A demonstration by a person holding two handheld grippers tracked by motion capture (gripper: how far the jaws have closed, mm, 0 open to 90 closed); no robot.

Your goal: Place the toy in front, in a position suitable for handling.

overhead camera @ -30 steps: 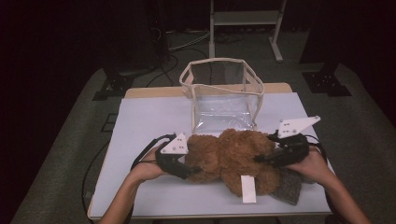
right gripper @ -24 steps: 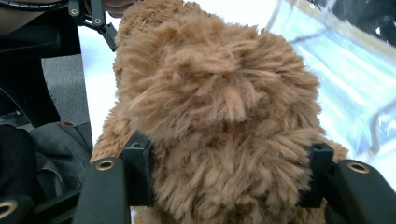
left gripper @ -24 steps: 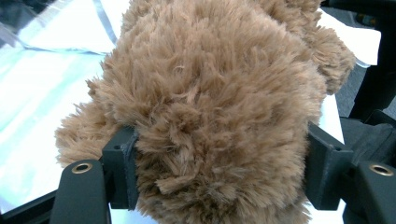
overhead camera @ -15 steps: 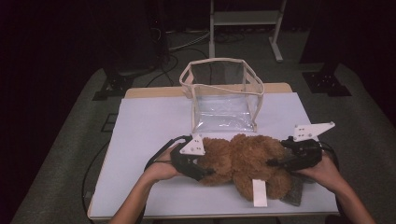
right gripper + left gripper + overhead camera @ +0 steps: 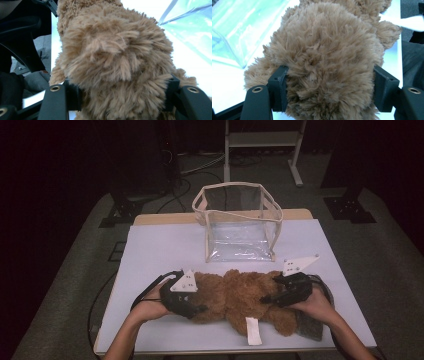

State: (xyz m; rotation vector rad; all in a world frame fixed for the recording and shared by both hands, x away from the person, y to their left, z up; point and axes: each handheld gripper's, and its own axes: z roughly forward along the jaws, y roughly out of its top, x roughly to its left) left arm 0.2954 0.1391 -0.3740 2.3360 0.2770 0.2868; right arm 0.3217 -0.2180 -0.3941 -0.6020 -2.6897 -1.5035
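- The shaggy brown plush teddy bear (image 5: 240, 297) lies on the white-topped bench (image 5: 160, 250), its long axis running across it, just in front of the clear plastic zip bag with beige trim (image 5: 240, 222).
- The left gripper (image 5: 192, 309) clamps one end of the bear and the right gripper (image 5: 270, 297) the other; the bag's open mouth stands beyond and above both.
- The left gripper view has fur bulging between both jaws.
- The right gripper view has the same squeeze, jaws just easing wider, with the bag wall alongside.
- The high view alone gives the white fabric label (image 5: 253, 331) trailing toward the near edge.
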